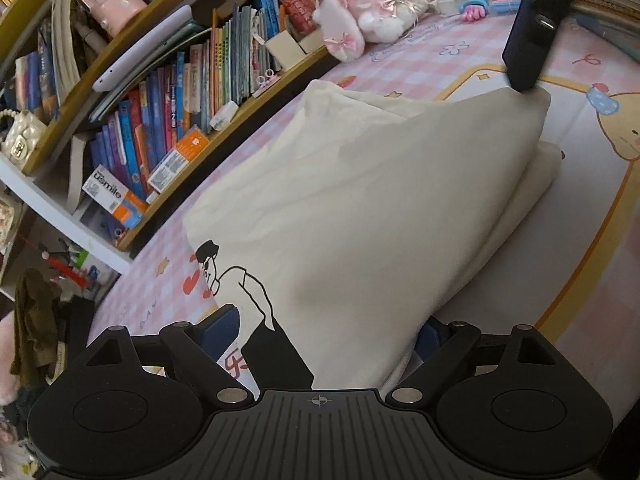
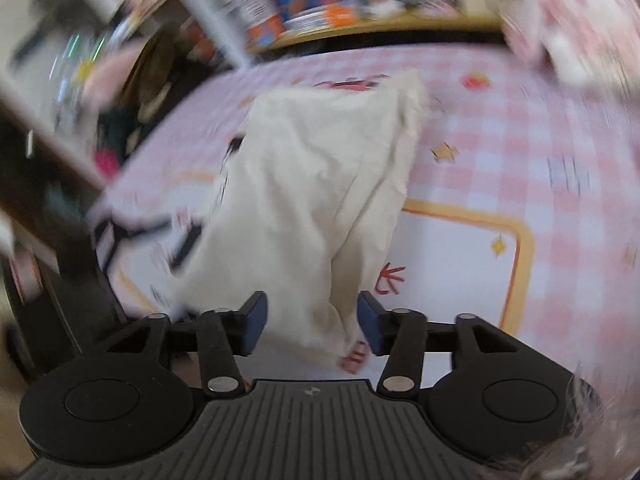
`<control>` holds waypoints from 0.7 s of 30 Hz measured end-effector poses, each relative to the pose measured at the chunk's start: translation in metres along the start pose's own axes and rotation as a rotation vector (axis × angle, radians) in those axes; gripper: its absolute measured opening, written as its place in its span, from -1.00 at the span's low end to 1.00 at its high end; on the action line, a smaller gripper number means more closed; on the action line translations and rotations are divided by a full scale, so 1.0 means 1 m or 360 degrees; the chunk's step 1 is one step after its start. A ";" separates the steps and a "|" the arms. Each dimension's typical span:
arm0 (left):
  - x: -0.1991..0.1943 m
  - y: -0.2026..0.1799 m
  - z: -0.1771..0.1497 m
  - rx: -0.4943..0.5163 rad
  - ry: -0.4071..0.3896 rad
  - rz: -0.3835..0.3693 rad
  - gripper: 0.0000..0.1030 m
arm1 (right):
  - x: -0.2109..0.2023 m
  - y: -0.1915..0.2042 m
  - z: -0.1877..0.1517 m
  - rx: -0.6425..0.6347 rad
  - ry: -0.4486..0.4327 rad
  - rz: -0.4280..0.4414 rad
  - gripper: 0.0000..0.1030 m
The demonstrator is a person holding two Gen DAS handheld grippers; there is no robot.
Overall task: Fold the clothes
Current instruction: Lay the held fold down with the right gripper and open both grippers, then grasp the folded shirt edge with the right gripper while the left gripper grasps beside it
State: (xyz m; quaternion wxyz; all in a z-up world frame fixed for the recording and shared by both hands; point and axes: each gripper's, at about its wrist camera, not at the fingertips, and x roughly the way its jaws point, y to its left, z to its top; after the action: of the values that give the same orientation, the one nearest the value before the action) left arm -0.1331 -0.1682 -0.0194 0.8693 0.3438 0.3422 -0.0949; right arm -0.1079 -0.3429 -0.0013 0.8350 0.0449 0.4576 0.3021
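Note:
A cream garment (image 1: 380, 208) with a black cartoon print (image 1: 248, 296) is raised in a tent above the pink checked bed sheet (image 1: 472, 60). My left gripper (image 1: 324, 328) stands wide open, with the printed end of the garment draped between and over its blue pads (image 1: 222, 326). The right gripper (image 1: 524, 76) pinches the far corner, which peaks there. In the blurred right wrist view, the right gripper (image 2: 312, 320) has its jaws partly closed around a bunched fold of the garment (image 2: 320, 184). The left gripper (image 2: 148, 240) is a dark smear beside the cloth.
A bookshelf (image 1: 180, 120) full of books runs along the bed's left side. A pink plush rabbit (image 1: 368, 4) and small boxes sit at the head of the bed. Clothes and clutter (image 1: 36, 320) lie off the bed's left edge. Bare sheet (image 2: 520, 160) lies right of the garment.

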 end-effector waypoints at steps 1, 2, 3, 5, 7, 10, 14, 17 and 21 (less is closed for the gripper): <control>0.000 0.002 0.001 -0.0012 0.0003 -0.0012 0.75 | 0.003 0.007 -0.004 -0.0149 -0.0004 -0.0024 0.17; 0.000 0.005 0.003 -0.0025 0.0006 -0.0023 0.75 | 0.005 0.014 -0.008 -0.0298 -0.0009 -0.0049 0.27; 0.000 0.007 0.004 -0.0037 0.0008 -0.0035 0.75 | 0.008 0.022 -0.012 -0.0447 -0.0013 -0.0073 0.30; -0.001 0.014 0.007 -0.0088 0.0008 -0.0052 0.75 | 0.013 0.036 -0.021 -0.0745 -0.0021 -0.0121 0.36; -0.001 0.021 0.009 -0.0152 0.0010 -0.0071 0.75 | 0.018 0.051 -0.029 -0.1042 -0.0030 -0.0170 0.47; -0.001 0.030 0.011 -0.0242 0.0017 -0.0100 0.75 | 0.026 0.072 -0.041 -0.1489 -0.0043 -0.0243 0.47; 0.000 0.038 0.012 -0.0350 0.0027 -0.0130 0.74 | 0.045 0.085 -0.052 -0.1686 -0.0066 -0.0287 0.45; 0.001 0.043 0.011 -0.0433 0.0038 -0.0154 0.74 | 0.060 0.092 -0.058 -0.1754 -0.0087 -0.0312 0.43; 0.001 0.048 0.007 -0.0539 0.0056 -0.0188 0.74 | 0.074 0.093 -0.062 -0.1693 -0.0139 -0.0401 0.39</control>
State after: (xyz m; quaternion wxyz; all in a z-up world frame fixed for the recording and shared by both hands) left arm -0.1100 -0.1373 0.0093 0.9016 0.1733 0.3879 -0.0807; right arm -0.1702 -0.2392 -0.0591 0.7905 -0.4262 0.2084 0.3873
